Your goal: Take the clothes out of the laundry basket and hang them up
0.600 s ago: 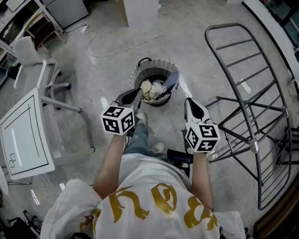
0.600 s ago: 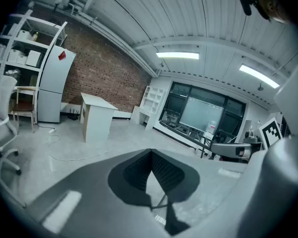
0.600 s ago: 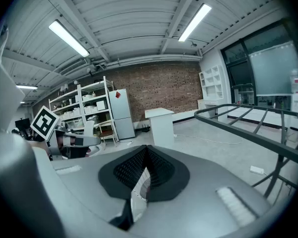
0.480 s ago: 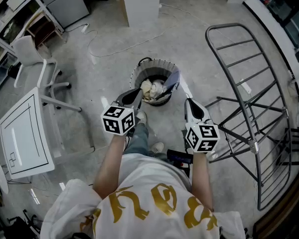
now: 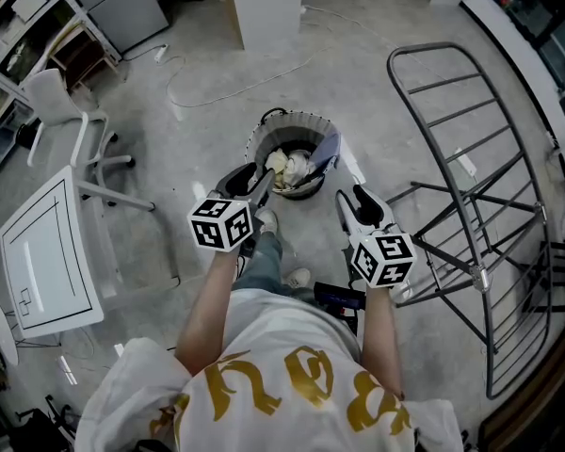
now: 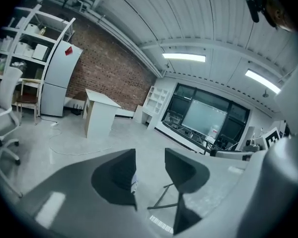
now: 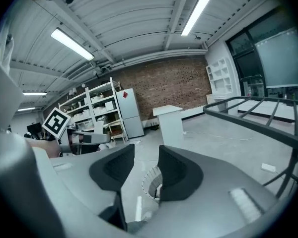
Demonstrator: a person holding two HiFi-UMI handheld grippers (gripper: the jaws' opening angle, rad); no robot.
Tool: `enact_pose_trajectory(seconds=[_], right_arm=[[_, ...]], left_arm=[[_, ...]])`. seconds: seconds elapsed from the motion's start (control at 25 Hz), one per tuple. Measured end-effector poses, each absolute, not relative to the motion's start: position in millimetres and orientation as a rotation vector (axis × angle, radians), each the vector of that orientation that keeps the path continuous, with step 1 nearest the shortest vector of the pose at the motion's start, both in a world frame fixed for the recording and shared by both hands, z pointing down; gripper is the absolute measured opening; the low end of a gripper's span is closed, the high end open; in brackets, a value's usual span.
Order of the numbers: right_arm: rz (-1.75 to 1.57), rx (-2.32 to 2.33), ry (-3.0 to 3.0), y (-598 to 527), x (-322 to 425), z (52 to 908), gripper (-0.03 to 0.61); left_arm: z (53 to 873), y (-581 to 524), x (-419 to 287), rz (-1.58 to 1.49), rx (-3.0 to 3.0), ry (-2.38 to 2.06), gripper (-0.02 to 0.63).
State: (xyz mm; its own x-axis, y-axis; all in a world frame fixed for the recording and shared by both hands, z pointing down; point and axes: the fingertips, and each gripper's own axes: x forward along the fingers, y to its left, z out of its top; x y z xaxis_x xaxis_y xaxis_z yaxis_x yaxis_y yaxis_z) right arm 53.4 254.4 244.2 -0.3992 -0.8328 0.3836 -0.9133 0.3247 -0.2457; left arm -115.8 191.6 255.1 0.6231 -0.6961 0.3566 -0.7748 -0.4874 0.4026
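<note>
A round grey laundry basket stands on the concrete floor ahead of me, with pale crumpled clothes and a bluish piece inside. Just short of the basket's near left rim I hold my left gripper, open and empty. The right gripper hovers to the basket's near right, also open and empty. A dark metal drying rack stands bare at the right. In the left gripper view the left gripper points across the room. In the right gripper view the basket shows below the right gripper.
A white desk and a white chair stand at the left. A white cabinet stands at the back, and a cable lies on the floor behind the basket. My shoes are just below the grippers.
Both grippers' jaws have spread apart; earlier they looked closed. The hands have hardly moved.
</note>
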Motion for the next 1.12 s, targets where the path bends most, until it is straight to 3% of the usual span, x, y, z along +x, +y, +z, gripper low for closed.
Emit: enact_pose_trajectory(seconds=[0.6, 1.12], right_arm=[[0.659, 1.482, -2.314, 178, 42, 305, 0.181], [0.760, 1.391, -2.128, 78, 44, 394, 0.184]], left_arm=[[329, 116, -106, 0.366, 2.258, -1.071, 0.189], [452, 39, -99, 0.562, 2.101, -0.925, 0.213]])
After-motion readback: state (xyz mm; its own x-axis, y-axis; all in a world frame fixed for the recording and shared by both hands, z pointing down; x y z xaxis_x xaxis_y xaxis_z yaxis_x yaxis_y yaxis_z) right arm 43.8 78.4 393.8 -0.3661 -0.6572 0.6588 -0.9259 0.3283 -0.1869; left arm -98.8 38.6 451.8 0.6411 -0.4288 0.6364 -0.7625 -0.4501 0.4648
